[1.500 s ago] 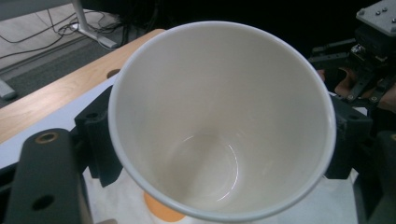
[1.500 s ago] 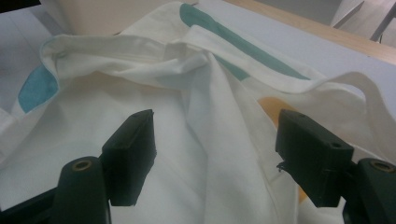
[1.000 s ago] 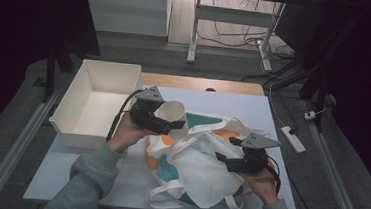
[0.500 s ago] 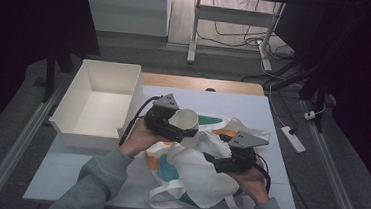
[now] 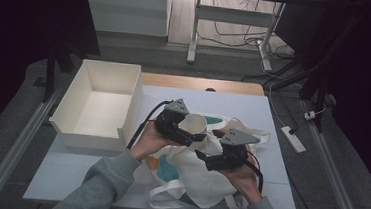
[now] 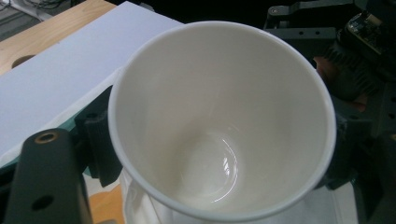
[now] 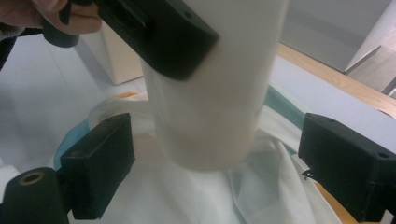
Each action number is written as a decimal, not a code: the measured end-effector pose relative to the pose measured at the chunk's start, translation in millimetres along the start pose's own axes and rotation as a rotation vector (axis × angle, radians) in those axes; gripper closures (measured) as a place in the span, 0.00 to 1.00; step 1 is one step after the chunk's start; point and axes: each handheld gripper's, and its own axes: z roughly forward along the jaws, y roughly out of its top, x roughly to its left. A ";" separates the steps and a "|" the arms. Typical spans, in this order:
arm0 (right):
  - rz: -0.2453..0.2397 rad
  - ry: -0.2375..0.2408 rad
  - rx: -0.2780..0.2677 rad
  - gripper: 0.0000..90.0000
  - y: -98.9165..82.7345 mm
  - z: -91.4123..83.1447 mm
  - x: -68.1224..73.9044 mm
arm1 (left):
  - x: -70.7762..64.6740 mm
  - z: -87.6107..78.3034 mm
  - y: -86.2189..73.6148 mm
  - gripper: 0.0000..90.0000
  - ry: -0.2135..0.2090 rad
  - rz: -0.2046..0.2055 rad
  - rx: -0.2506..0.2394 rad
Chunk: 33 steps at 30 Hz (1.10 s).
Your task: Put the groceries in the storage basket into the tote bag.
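Left gripper [image 5: 187,133] pinches the paper cup [image 5: 193,123], now carried over the tote bag [image 5: 202,181] (from beside it); right gripper [image 5: 208,161]'s jaws have just been opening, nothing between them.

Cup [image 5: 194,123] now over bag [image 5: 202,178]
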 end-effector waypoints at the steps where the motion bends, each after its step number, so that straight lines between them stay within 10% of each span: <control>1: -0.004 -0.005 0.000 0.11 0.5 1.1 1.1 | -0.5 1.2 0.0 0.22 -0.002 -0.002 -0.001; 33: -0.034 -0.079 -0.016 0.24 2.2 9.9 8.2 | -6.6 19.6 -0.9 0.21 -0.047 -0.002 0.006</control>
